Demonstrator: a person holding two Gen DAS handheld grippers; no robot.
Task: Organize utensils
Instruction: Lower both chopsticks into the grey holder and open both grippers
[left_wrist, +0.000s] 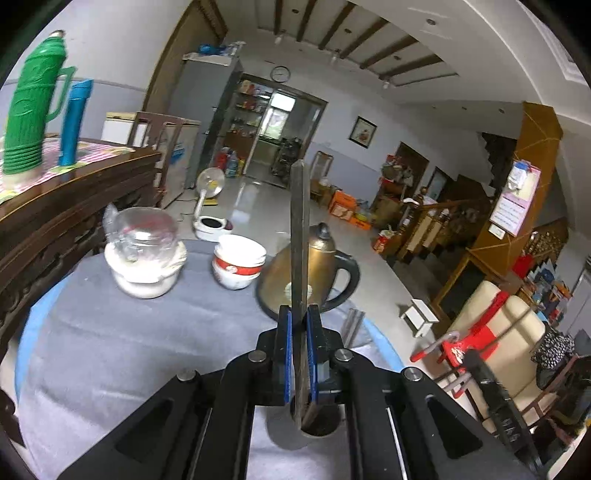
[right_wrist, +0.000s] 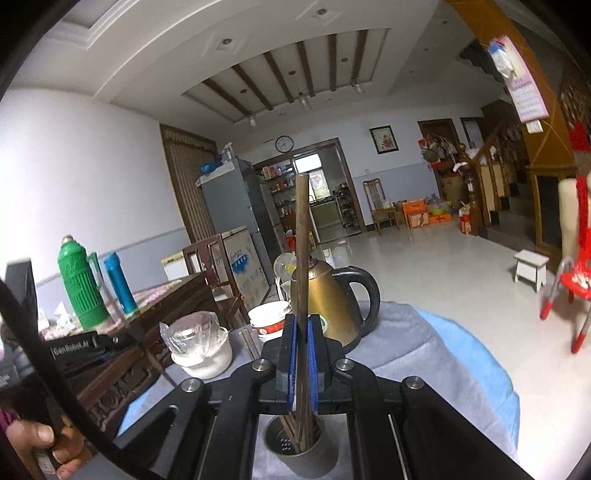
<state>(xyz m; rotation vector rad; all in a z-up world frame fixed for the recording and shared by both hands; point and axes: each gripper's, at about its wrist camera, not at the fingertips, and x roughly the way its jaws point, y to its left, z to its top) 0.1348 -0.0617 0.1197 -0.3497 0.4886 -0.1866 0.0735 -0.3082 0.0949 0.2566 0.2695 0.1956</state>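
Observation:
My left gripper (left_wrist: 299, 314) is shut on a dark chopstick (left_wrist: 298, 229) held upright, its lower end inside a metal utensil cup (left_wrist: 319, 428) below the fingers. My right gripper (right_wrist: 302, 325) is shut on a brown chopstick (right_wrist: 302, 240), also upright, its lower end in the metal utensil cup (right_wrist: 301, 454), which holds other chopsticks. Two more chopsticks (left_wrist: 352, 325) lie on the grey cloth to the right of the left gripper. The left gripper body (right_wrist: 77, 347) shows at the left of the right wrist view.
On the round table's grey cloth (left_wrist: 129, 350) stand a white jar with a plastic-covered top (left_wrist: 144, 254), stacked red-and-white bowls (left_wrist: 238, 264) and a brass kettle with black handle (left_wrist: 314, 269). A dark wooden sideboard (left_wrist: 74, 199) with green and blue flasks is at left. A red chair (right_wrist: 572, 280) stands at right.

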